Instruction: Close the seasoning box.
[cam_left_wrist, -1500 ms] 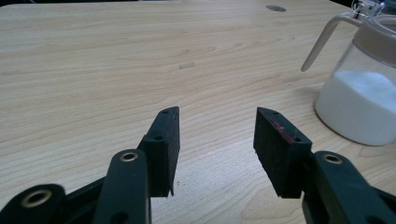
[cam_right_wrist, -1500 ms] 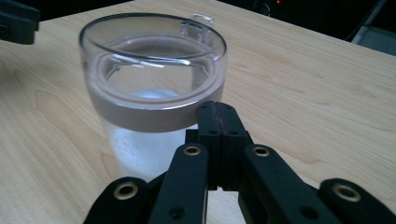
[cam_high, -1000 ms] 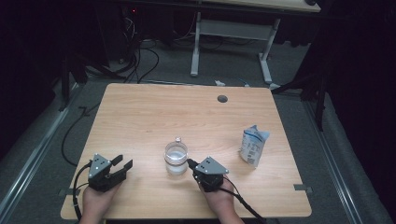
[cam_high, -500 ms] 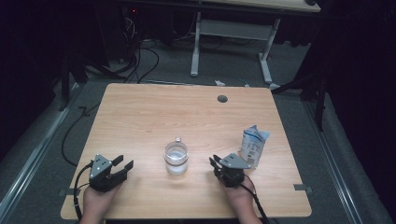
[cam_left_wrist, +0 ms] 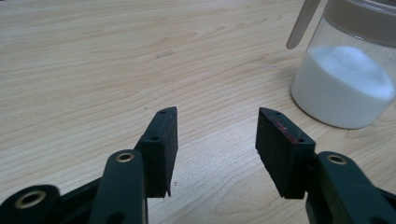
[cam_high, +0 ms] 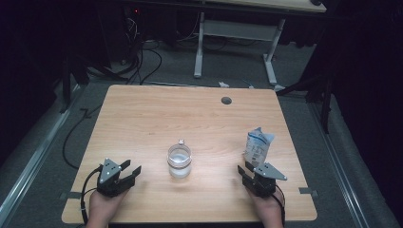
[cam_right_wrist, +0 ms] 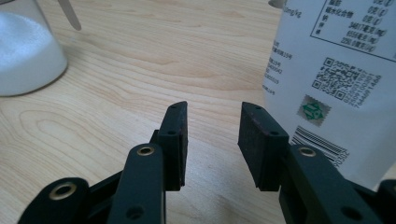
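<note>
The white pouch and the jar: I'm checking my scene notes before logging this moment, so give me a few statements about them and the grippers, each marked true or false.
1. The glass jar holds a white powder. True.
2. The right gripper is clamped on the white pouch. False: its jaws are open and empty, with the pouch standing just beyond them.
3. The left gripper is open with nothing between its jaws. True.
4. The pouch lies flat on the wooden table. False: it stands upright.
5. The jar stands between the two grippers in the high view. True.
</note>
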A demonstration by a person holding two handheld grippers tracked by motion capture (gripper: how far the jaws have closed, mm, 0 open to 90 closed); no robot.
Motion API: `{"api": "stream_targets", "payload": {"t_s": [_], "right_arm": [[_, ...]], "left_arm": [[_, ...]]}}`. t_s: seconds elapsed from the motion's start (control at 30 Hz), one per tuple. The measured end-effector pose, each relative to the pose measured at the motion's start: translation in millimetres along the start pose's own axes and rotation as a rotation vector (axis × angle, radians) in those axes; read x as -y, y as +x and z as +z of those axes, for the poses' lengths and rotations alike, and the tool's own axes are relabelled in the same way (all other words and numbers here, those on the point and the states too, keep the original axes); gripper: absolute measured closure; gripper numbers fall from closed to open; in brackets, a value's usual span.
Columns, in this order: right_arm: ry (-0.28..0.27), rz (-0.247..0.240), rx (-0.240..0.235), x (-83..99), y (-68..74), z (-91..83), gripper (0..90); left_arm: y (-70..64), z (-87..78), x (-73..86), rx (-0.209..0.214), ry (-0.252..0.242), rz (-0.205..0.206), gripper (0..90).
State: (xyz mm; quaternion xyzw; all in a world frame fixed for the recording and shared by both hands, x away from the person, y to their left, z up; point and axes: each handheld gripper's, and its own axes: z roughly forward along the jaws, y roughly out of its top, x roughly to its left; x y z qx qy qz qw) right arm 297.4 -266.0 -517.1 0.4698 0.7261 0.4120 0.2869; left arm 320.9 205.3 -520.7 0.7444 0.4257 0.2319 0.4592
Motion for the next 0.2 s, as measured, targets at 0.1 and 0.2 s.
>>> {"api": "stream_targets", "payload": {"t_s": [0.1, 0.2], "right_arm": [[0.007, -0.004, -0.002, 1.0, 0.7, 1.0, 62.8], [0.007, -0.002, -0.002, 1.0, 1.5, 1.8, 62.4]], "left_arm": [[-0.9, 0.1, -0.2, 0.000, 0.000, 0.007, 49.2], [-0.4, -1.5, 0.0, 0.011, -0.003, 0.009, 47.6]]}}
